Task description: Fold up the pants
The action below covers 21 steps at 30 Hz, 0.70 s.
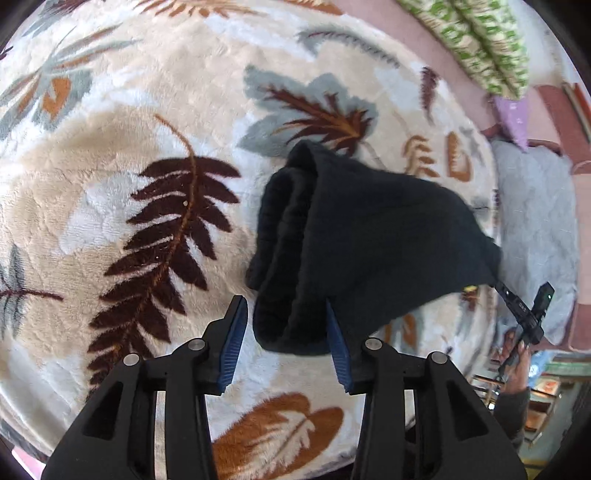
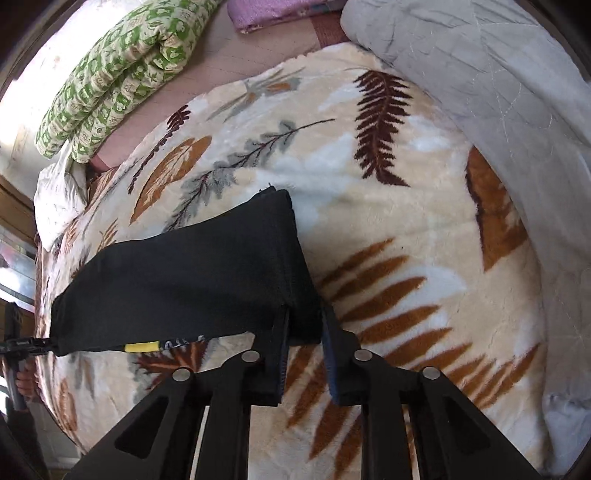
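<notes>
The black pants (image 1: 369, 236) hang folded between both grippers, held above a cream leaf-print blanket (image 1: 110, 184). My left gripper (image 1: 286, 314) has its blue-padded jaws set wide around one thick bunched end, which touches the right pad. My right gripper (image 2: 304, 325) grips the other end of the pants (image 2: 184, 280), jaws narrow with cloth between them. The right gripper also shows in the left wrist view (image 1: 524, 314) at the pants' far corner. A yellow tag (image 2: 142, 347) shows on the lower edge.
A green patterned quilt (image 2: 118, 74) lies folded at the back of the bed. A grey quilt (image 2: 498, 92) lies along the right side. A purple cloth (image 2: 269, 14) sits at the far edge. The leaf blanket (image 2: 406, 221) spreads below.
</notes>
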Available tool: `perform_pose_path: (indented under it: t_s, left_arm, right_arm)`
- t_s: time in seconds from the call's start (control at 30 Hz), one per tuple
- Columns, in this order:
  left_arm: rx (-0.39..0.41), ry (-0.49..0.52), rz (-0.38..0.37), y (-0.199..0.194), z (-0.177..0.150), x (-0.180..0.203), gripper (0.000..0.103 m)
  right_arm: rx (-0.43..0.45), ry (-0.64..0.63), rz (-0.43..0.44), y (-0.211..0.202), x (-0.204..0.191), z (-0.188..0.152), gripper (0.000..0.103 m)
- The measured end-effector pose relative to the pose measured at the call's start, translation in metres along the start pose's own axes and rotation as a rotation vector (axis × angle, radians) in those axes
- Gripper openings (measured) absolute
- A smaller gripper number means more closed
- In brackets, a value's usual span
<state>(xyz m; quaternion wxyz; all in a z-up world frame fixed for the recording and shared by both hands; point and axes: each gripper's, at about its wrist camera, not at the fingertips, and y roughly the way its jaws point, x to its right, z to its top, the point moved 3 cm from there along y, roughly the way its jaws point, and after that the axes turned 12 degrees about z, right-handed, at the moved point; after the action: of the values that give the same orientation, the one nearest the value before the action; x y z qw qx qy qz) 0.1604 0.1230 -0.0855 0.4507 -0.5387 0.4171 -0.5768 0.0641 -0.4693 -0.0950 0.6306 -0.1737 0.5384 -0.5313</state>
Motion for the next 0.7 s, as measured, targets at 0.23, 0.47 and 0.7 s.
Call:
perform_pose_path:
  t_s: [0.23, 0.47, 0.7]
  left_arm:
    - [0.109, 0.017, 0.004, -0.042, 0.031, 0.005, 0.041]
    - [0.007, 0.046, 0.038, -0.013, 0.065, 0.02, 0.041]
    - [-0.017, 0.066, 0.021, -0.008, 0.082, 0.028, 0.041]
  right_arm:
    - [0.089, -0.232, 0.091, -0.058, -0.094, 0.04, 0.054]
    - [-0.155, -0.457, 0.293, 0.048, -0.227, 0.073, 0.055]
    - [-0.376, -0.629, 0.235, 0.163, -0.283, 0.064, 0.053]
